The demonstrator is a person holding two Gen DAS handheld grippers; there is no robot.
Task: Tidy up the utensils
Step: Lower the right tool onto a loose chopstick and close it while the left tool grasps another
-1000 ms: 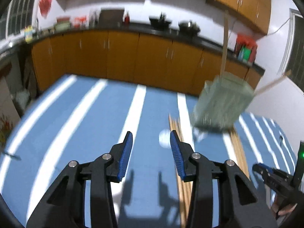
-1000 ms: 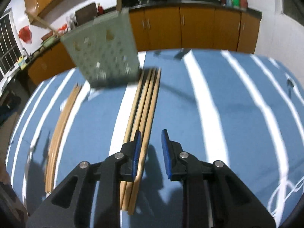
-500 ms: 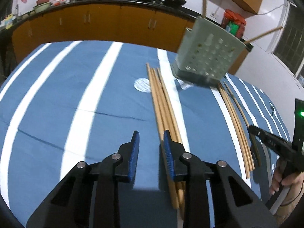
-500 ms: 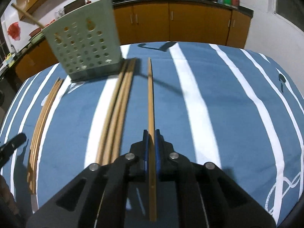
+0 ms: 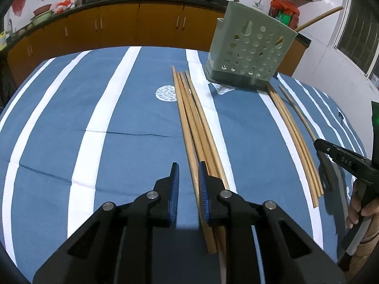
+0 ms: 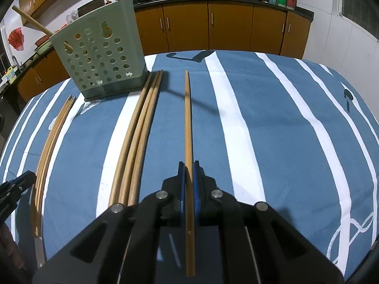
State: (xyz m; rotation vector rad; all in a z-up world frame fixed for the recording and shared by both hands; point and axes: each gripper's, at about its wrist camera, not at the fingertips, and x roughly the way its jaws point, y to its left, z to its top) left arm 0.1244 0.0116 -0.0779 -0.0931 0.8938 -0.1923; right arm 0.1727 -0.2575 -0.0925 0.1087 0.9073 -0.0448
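A green perforated utensil holder [image 5: 248, 54] stands at the far side of the blue striped tablecloth; it also shows in the right wrist view [image 6: 101, 56], with chopsticks sticking out of its top. My right gripper [image 6: 188, 172] is shut on one long wooden chopstick [image 6: 187, 118] and holds it above the cloth, pointing away. My left gripper [image 5: 188, 179] is open low over the near end of a bundle of chopsticks [image 5: 191, 118]; one stick lies between its jaws. A second bundle [image 5: 293, 137] lies to the right, seen also in the right wrist view [image 6: 139, 130].
The tablecloth [image 5: 118, 130] has white stripes. The right gripper's finger [image 5: 341, 158] and the hand holding it show at the left wrist view's right edge. Orange kitchen cabinets [image 6: 213, 26] and a counter with pans stand behind the table.
My right gripper has closed on one chopstick and lifted it off its bundle. My left gripper has narrowed and come down over the near end of the left bundle.
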